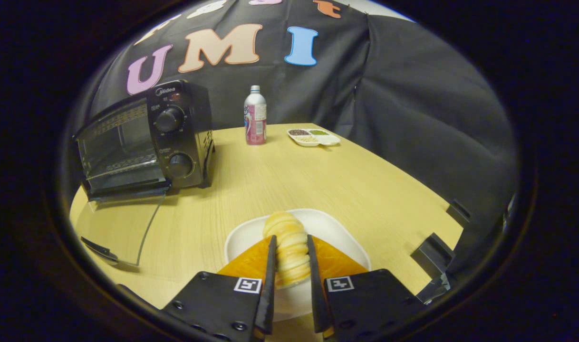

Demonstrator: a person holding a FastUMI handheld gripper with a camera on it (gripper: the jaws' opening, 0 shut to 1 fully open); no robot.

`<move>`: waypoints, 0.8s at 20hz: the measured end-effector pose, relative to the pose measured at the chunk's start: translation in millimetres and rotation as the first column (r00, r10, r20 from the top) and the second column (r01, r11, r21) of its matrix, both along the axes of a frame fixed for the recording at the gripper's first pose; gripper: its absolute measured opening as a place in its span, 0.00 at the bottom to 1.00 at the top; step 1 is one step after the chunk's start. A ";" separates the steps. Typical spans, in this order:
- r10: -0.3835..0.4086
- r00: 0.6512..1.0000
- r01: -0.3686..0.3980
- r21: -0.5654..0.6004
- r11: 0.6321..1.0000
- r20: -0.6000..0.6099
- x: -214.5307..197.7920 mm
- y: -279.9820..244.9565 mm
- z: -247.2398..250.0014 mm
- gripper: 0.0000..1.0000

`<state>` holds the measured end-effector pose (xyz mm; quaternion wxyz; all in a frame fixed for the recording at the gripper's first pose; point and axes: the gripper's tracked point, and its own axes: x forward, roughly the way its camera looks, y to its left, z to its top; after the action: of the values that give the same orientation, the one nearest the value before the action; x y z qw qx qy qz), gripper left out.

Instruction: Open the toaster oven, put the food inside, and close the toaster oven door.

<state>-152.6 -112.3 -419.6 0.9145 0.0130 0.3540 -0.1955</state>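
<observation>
gripper view, bread point(289, 247) pinched between tool point(292, 254) fingers, over plate point(337, 232)

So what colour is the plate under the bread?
White, seen in the gripper view: the plate sits beneath the pale yellow bread, which the hand-held gripper has its fingers closed on.

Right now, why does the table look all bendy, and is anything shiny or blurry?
Gripper view: the fisheye lens curves the table edge; the toaster oven, its glass door open, leans oddly. Soft light, faint shadows. The bread between the hand-held gripper fingers looks sharp; the far bottle is slightly soft.
</observation>
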 end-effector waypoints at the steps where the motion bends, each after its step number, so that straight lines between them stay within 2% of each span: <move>1: 0.000 1.000 0.000 0.009 1.000 0.010 0.8 2.3 2.7 0.35; 5: 0.023 0.997 -0.025 0.032 0.999 0.074 13.6 19.8 26.8 0.35; 9: 0.090 0.982 -0.112 0.129 0.985 0.164 40.3 73.1 57.2 0.35; 12: 0.143 0.962 -0.191 0.199 0.961 0.231 63.3 122.1 72.9 0.35; 16: 0.161 0.945 -0.255 0.330 0.909 0.285 88.5 184.5 81.5 0.35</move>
<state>-64.1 72.2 -338.1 0.9493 0.1681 0.2645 -0.0243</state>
